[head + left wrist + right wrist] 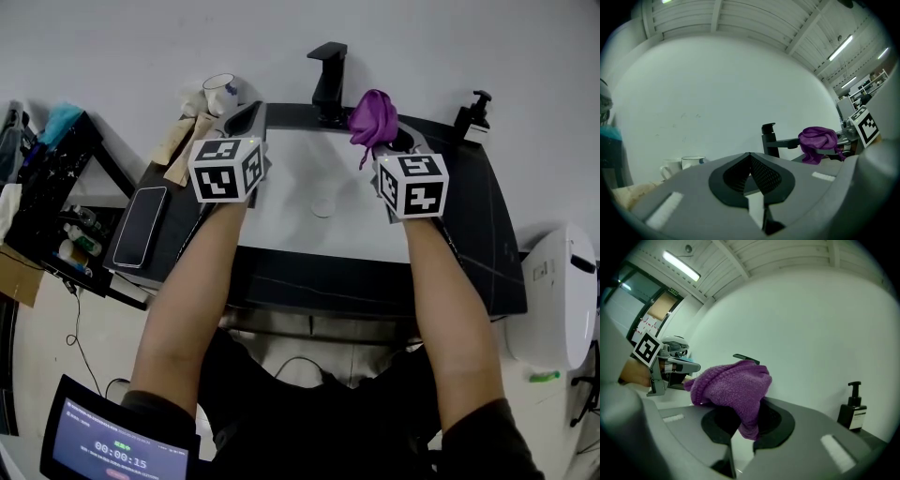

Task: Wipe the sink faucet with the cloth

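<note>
The black faucet (328, 80) stands at the back of the white sink (309, 220), against the wall. My right gripper (397, 141) is shut on a purple knitted cloth (373, 116), held just right of the faucet and a little in front of it. In the right gripper view the cloth (733, 389) bunches over the jaws and hides most of the faucet (746, 358). My left gripper (251, 116) hovers over the sink's left rim, shut with nothing in it. The left gripper view shows the faucet (769, 139) and the cloth (818, 140) ahead to the right.
A soap bottle (473, 116) stands on the dark counter (469, 244) at the back right. A mug (221, 91), beige rags (183, 141) and a phone (141, 225) lie left of the sink. A white appliance (553, 300) stands at the right.
</note>
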`<control>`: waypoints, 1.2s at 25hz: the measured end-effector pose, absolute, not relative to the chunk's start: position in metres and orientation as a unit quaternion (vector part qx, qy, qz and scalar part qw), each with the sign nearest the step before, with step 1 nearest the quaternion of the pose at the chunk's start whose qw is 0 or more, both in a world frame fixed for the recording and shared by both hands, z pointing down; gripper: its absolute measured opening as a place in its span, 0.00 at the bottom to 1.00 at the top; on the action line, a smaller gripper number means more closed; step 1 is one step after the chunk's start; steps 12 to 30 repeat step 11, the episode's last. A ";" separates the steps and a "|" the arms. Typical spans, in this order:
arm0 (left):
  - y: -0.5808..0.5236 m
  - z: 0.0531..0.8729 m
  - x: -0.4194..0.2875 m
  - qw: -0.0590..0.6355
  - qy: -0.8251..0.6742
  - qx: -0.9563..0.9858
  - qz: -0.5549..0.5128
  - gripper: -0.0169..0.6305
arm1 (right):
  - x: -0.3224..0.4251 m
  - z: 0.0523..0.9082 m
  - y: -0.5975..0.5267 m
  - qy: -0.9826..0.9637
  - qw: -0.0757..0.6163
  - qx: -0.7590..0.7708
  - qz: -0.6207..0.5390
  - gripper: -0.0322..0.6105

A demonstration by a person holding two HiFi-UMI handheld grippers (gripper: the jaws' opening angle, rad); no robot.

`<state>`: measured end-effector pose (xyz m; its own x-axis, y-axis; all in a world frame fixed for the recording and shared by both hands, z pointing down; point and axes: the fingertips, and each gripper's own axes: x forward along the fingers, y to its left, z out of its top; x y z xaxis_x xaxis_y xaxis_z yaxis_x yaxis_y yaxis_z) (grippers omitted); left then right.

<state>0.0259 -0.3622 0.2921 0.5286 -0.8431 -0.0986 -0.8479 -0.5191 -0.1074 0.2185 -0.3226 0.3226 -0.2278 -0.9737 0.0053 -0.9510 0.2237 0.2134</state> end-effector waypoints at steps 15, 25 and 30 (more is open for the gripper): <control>-0.367 0.297 0.023 0.064 0.490 -0.869 0.009 0.05 | 0.213 0.324 -0.321 -0.783 0.078 0.611 -0.087 0.14; -0.367 0.297 0.023 0.064 0.490 -0.869 0.009 0.05 | 0.213 0.324 -0.321 -0.783 0.078 0.611 -0.087 0.14; -0.367 0.297 0.023 0.064 0.490 -0.869 0.009 0.05 | 0.213 0.324 -0.321 -0.783 0.078 0.611 -0.087 0.14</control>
